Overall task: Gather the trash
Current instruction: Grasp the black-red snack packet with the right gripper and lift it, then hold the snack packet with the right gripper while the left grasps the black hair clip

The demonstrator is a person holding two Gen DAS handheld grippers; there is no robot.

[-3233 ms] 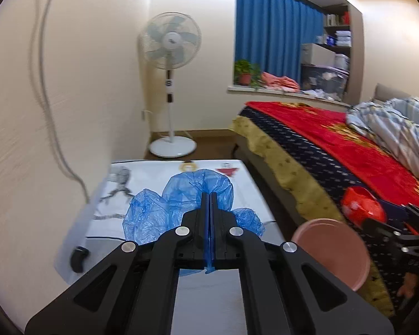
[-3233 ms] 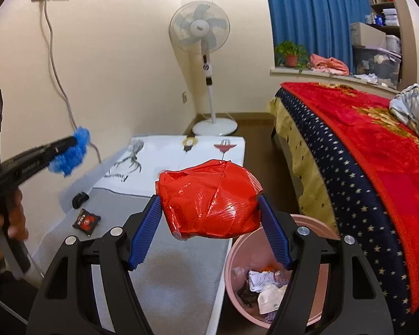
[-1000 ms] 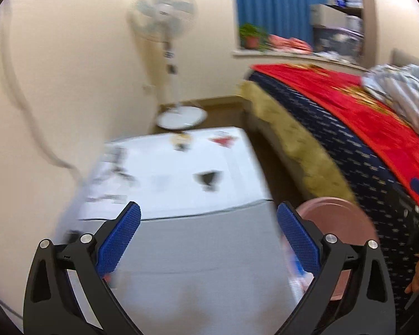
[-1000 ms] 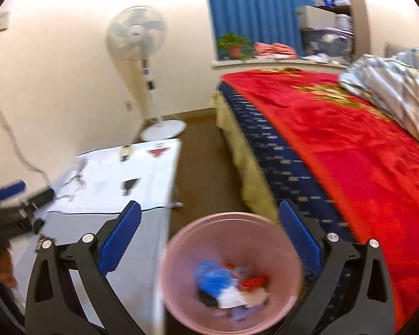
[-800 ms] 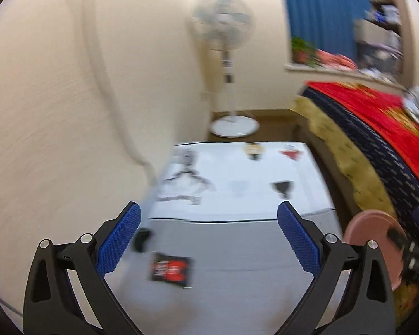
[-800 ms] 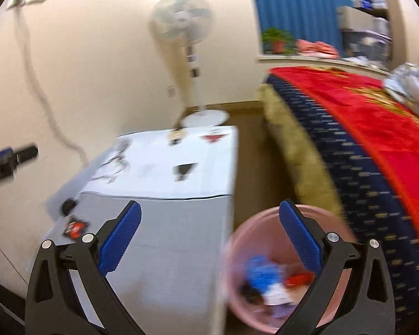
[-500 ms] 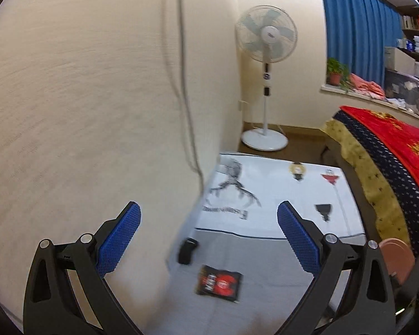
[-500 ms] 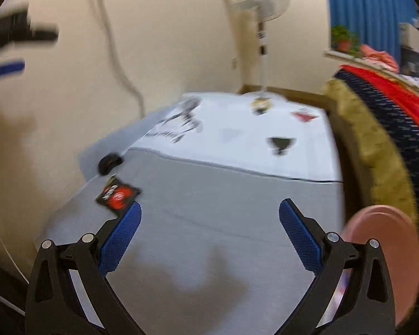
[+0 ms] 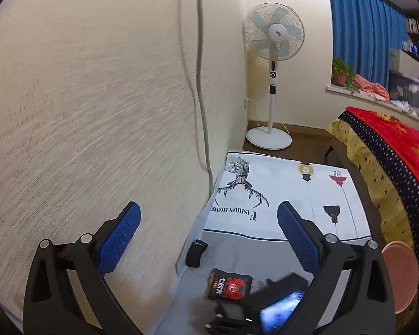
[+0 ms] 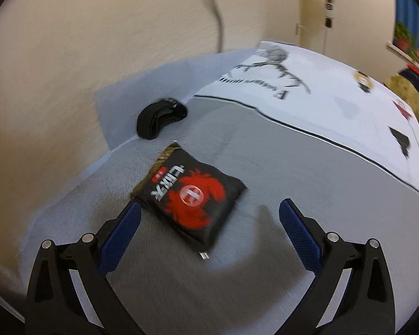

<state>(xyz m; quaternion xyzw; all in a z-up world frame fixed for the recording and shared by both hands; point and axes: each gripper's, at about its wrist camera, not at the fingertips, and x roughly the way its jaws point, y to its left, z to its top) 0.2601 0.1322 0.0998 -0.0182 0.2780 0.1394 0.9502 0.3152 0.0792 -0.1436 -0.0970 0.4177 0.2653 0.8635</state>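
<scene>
A black snack packet (image 10: 191, 195) with a red emblem lies flat on the grey part of the table cloth (image 10: 293, 167). My right gripper (image 10: 209, 227) is open and empty, low over the table, its blue pads to either side of the packet's near end. My left gripper (image 9: 208, 236) is open and empty, held higher near the wall. The packet (image 9: 228, 283) shows below it, with the right gripper (image 9: 268, 304) blurred beside it. The pink trash bin (image 9: 399, 275) stands at the table's right.
A small black strap-like object (image 10: 160, 117) lies by the wall behind the packet. The white printed end of the cloth (image 9: 287, 195) lies farther off. A standing fan (image 9: 272, 64), the wall cable (image 9: 201, 69) and the bed (image 9: 391, 145) surround the table.
Both grippers have let go of the blue and red trash, which lies in the bin. Both have swung left toward the wall. The right gripper has dropped close to the black packet.
</scene>
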